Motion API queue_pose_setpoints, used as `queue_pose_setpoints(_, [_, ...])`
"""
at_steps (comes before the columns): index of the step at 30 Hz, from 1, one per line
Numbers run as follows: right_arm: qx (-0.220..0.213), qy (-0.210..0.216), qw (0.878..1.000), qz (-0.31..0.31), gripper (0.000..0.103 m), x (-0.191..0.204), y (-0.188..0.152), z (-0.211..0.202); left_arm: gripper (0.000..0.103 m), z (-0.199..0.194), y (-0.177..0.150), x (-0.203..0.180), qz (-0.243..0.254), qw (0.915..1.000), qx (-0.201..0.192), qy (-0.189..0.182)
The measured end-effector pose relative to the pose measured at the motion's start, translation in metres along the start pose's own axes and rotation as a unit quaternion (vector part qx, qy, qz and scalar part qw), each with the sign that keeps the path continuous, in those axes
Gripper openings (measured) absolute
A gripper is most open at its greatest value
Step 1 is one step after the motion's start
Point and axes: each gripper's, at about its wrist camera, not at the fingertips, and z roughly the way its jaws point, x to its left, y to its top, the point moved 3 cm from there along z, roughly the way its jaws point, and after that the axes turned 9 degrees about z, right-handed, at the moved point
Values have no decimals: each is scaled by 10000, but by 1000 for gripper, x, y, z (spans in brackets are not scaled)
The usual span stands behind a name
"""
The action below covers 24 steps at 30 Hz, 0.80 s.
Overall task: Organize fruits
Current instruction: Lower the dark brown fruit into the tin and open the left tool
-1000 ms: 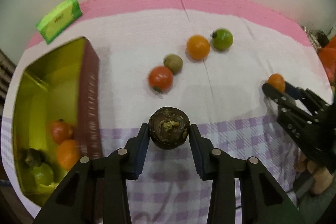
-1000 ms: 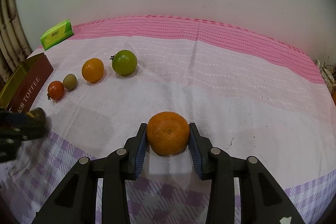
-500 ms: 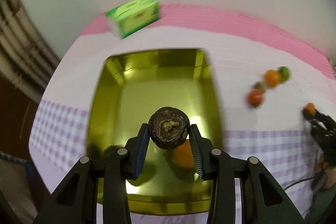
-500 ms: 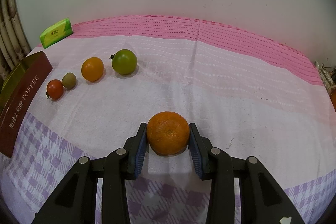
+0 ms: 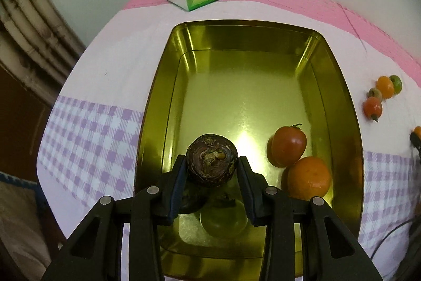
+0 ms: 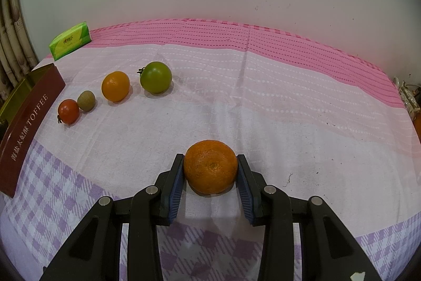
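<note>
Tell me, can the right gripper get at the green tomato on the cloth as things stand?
Probably not yet: the right gripper is shut on an orange, so its jaws are full. The cloth between it and the green tomato looks bare, so the path itself seems free.

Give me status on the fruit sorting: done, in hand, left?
Done: a tomato and an orange lie in the gold tin, with a green fruit nearer the camera. In hand: left gripper holds a dark fruit over the tin; right gripper holds a tangerine. Left: four fruits on the cloth.
</note>
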Motion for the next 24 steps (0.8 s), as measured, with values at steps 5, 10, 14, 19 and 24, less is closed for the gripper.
queue_pose_setpoints(5, [-1, -1, 10000, -8, 36, 0, 0, 0, 40, 2, 0, 0, 67, 9999, -5, 94])
queue_pose_setpoints(10, [0, 0, 10000, -7, 36, 0, 0, 0, 40, 2, 0, -3, 107, 9999, -5, 121])
queue_pose_setpoints(14, [1, 0, 10000, -8, 36, 0, 0, 0, 42, 2, -1, -4, 147, 9998, 0, 150])
queue_pose_setpoints(19, [1, 1, 10000, -10, 36, 0, 0, 0, 42, 2, -2, -2, 78, 9999, 6, 106])
queue_pose_setpoints(24, [2, 1, 10000, -11, 36, 1, 0, 0, 46, -6, -3, -2, 17, 9999, -108, 27])
